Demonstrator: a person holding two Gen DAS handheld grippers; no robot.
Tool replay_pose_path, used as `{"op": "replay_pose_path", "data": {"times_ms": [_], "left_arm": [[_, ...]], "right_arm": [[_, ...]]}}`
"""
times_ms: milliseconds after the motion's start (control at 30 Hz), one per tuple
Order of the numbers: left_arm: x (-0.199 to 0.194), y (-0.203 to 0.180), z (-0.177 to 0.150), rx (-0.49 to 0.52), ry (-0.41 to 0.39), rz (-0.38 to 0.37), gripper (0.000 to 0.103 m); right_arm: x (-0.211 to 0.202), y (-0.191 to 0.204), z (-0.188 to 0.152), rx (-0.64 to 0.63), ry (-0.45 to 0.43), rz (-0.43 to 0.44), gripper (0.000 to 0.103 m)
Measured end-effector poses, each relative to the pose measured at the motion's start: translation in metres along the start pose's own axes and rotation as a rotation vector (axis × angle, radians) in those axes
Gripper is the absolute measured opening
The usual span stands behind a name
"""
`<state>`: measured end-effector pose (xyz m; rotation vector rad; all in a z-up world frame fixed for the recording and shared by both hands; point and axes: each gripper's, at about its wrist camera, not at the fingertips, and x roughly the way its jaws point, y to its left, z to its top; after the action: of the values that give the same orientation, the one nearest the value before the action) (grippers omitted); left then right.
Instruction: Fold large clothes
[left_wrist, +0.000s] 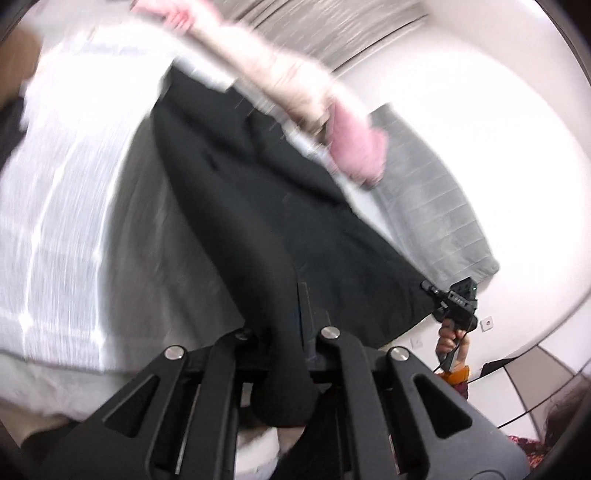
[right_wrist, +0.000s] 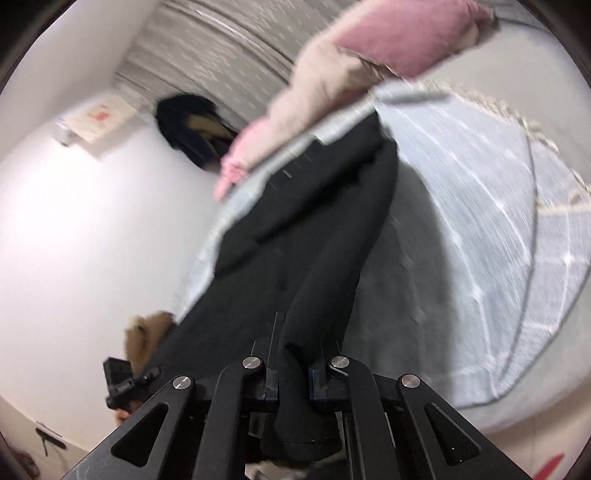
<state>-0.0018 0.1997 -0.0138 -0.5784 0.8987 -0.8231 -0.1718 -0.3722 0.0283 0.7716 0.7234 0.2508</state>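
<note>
A large black garment (left_wrist: 258, 206) hangs stretched between my two grippers above a bed; it also shows in the right wrist view (right_wrist: 295, 236). My left gripper (left_wrist: 291, 325) is shut on one bunched edge of it. My right gripper (right_wrist: 295, 343) is shut on another bunched edge. The right gripper also shows in the left wrist view (left_wrist: 456, 299) at the garment's far corner. The left gripper shows in the right wrist view (right_wrist: 122, 384) at the lower left. Both views are motion-blurred.
A bed with a white striped cover (left_wrist: 66, 206) lies under the garment and also shows in the right wrist view (right_wrist: 480, 206). A pink and cream pillow (left_wrist: 332, 122) lies along its edge. A grey towel (left_wrist: 436, 206) hangs on the white wall. Dark clothes (right_wrist: 192, 125) hang on the wall.
</note>
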Motion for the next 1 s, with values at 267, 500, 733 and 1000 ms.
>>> {"op": "replay_pose_path", "data": {"times_ms": [267, 500, 733, 1000], "left_arm": [[-0.056, -0.048, 0.015, 0.133, -0.187, -0.15, 0.007], [-0.132, -0.092, 0.014, 0.287, -0.341, -0.174, 0.007], [-0.117, -0.074, 0.05, 0.272, -0.377, -0.061, 0.008], [-0.018, -0.022, 0.134, 0.183, -0.378, 0.186, 0.008]], "right_arm": [[-0.055, 0.043, 0.005, -0.06, -0.192, 0.135, 0.007], [-0.131, 0.083, 0.005, -0.132, -0.36, 0.17, 0.006], [-0.144, 0.096, 0.026, -0.137, -0.424, 0.118, 0.007], [-0.034, 0.053, 0.095, 0.028, -0.453, -0.019, 0.007]]}}
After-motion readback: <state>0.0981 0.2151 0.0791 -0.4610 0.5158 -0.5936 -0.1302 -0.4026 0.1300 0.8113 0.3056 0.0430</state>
